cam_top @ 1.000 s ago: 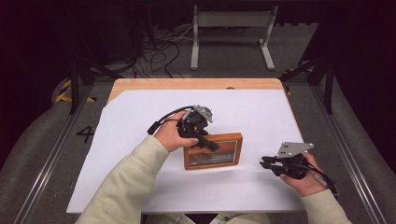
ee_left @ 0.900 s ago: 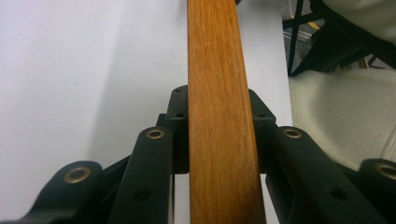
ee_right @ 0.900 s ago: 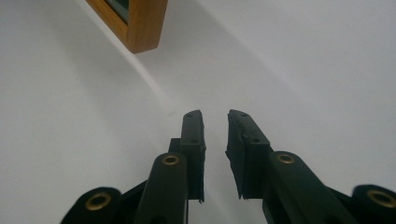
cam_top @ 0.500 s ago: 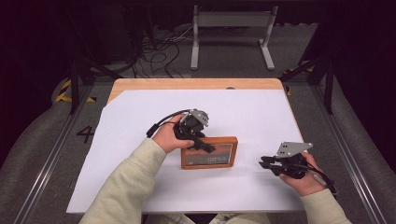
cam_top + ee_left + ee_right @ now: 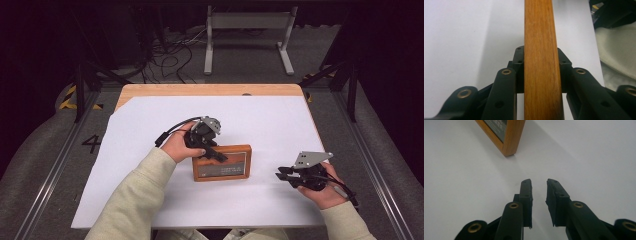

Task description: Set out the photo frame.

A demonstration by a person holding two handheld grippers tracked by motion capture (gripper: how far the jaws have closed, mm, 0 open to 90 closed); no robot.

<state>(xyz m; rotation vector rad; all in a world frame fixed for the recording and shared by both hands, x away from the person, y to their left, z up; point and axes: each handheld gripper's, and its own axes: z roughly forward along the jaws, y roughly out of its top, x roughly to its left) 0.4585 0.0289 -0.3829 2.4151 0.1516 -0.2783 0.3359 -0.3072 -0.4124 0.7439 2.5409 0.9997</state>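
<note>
We see white sheet (image 5: 260,125) covering most of wooden table (image 5: 210,90) — bare wood strip left along far edge, near-left corner of sheet cut at slant. Beyond table, grey metal stand (image 5: 247,22) on two feet, tangle of black cables (image 5: 170,55) on floor to its left. Yellow-black hazard tape (image 5: 67,97) by left rail; painted numeral 4 (image 5: 91,144) on floor — just left of table.

Cream sleeves, black grippers

Both forearms wear cream knit sleeves (image 5: 135,200). The left gripper (image 5: 212,154) and right gripper (image 5: 281,174) have black jaws with brass rivets, grey three-cornered plates and black cables.
</note>
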